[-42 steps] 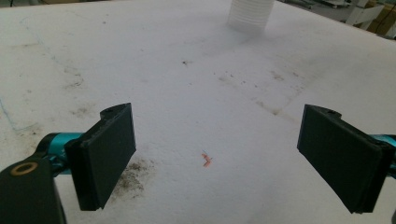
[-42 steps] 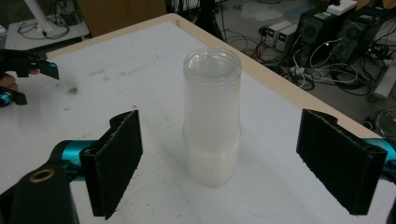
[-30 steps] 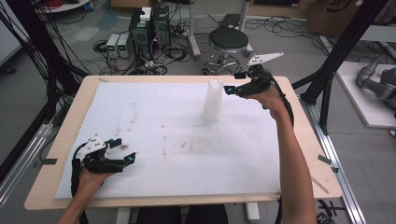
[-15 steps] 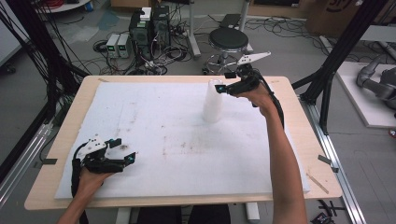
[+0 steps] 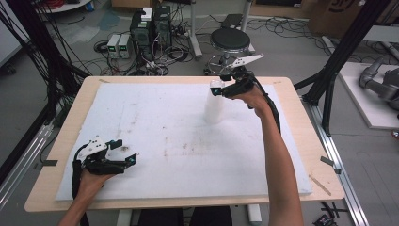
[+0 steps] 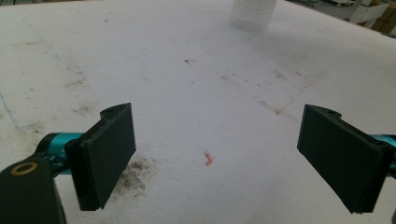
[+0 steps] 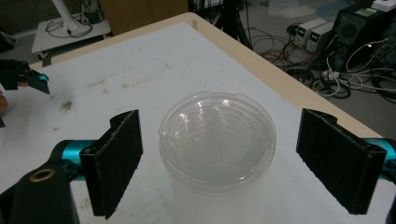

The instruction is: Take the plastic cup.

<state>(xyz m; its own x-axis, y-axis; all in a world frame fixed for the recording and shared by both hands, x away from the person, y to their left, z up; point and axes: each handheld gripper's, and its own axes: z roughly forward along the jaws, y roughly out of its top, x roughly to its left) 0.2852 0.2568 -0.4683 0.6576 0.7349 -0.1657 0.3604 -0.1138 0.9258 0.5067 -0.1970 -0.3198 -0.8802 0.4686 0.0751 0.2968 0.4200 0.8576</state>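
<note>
- The wooden table (image 5: pixel 301 141) is covered by a large, stained white foam sheet (image 5: pixel 155 117), on which all the work is laid out.
- A tall stack of clear plastic cups (image 5: pixel 214 106) is stood upright on the far part of the sheet, toward the right; in the right gripper view its round rim (image 7: pixel 217 135) is seen from above, between the two black jaws.
- The right gripper (image 5: pixel 217 88) is held at the top of the stack, with the jaws spread wide on either side of the rim and clear of the plastic, so nothing is gripped yet.
- The left gripper (image 5: pixel 123 151) is rested at the near left of the sheet, well apart from the stack, with its jaws parted and nothing between them but bare foam and a small red fleck (image 6: pixel 208 159).
- The step in hand is judged to be the approach to the top cup.
- For the next move, the jaws would need to be lowered a little over the rim, centred, and closed gently, since thin plastic is likely to buckle or the stack to tip.
</note>
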